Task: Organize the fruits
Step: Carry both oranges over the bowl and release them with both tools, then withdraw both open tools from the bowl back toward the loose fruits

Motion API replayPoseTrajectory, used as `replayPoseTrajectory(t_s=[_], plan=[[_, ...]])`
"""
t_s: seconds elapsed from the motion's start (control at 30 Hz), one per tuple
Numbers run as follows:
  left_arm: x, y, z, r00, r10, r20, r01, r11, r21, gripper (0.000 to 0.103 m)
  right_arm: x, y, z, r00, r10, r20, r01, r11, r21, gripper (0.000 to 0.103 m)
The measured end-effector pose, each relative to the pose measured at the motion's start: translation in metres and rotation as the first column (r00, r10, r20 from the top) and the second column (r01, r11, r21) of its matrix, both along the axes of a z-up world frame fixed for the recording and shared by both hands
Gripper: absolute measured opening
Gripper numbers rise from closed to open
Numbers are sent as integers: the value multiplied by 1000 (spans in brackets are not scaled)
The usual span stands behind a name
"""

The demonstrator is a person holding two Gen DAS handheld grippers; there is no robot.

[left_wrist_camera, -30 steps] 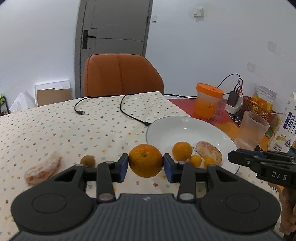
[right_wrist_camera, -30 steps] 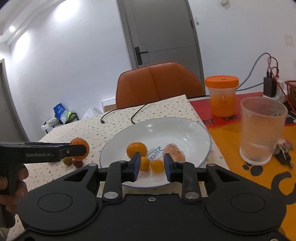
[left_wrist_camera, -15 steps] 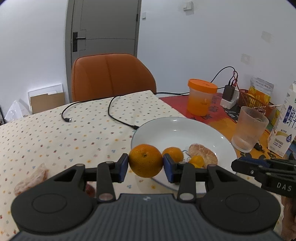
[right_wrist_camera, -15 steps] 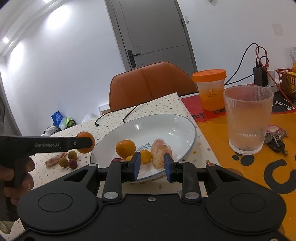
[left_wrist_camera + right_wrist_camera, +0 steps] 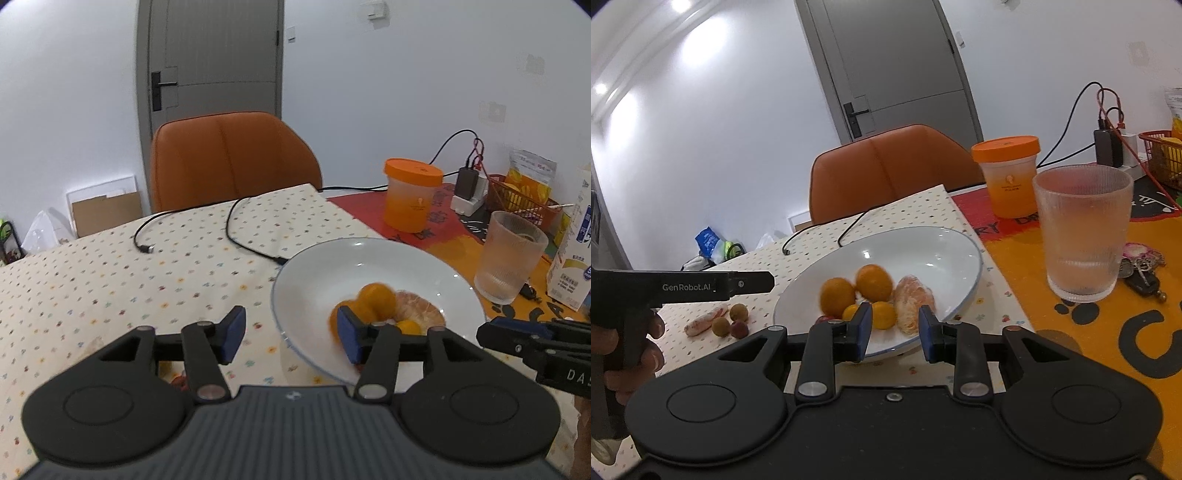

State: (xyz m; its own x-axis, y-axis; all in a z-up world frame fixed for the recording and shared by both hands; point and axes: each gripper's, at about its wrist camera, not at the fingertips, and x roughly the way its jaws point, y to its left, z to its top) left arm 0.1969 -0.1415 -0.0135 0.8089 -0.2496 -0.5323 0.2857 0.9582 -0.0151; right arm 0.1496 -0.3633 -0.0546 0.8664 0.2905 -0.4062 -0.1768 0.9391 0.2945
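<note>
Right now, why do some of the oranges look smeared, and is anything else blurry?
Left wrist view: the oranges in the white plate are motion-blurred; the wall is soft at the fisheye edges. Right wrist view: one orange is slightly smeared, and ceiling lights glare at upper left.

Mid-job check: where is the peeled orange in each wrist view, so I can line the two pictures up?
Left wrist view: the peeled orange lies in the white plate, right of centre, behind the left claw's right finger.
Right wrist view: the peeled orange is near centre, just above the right claw.
Shared landmark: the orange-lidded cup beyond the plate.
</note>
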Motion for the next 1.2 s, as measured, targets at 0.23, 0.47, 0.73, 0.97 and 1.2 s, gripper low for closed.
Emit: replayPoseTrajectory(t_s=[0.23,0.47,0.73,0.97,1.2], plan=[[-6,21,1,999,43,-1,-43,999,-3,65,2,12,3,1000,20,1,-20,1000,-9,29],[-14,46,4,996,93,1,-93,995,-31,70,3,26,5,999,42,-2,-42,999,-22,30],[-21,73,3,989,145,-1,-144,989,-44,71,5,46,7,998,71,1,-70,997,-34,48],[-27,95,-1,979,204,-16,-205,978,-44,74,6,64,11,995,87,53,-85,995,-43,94],[-29,113,-7,966,257,-29,-258,965,-50,80,12,81,11,990,131,47,-128,990,-56,99]])
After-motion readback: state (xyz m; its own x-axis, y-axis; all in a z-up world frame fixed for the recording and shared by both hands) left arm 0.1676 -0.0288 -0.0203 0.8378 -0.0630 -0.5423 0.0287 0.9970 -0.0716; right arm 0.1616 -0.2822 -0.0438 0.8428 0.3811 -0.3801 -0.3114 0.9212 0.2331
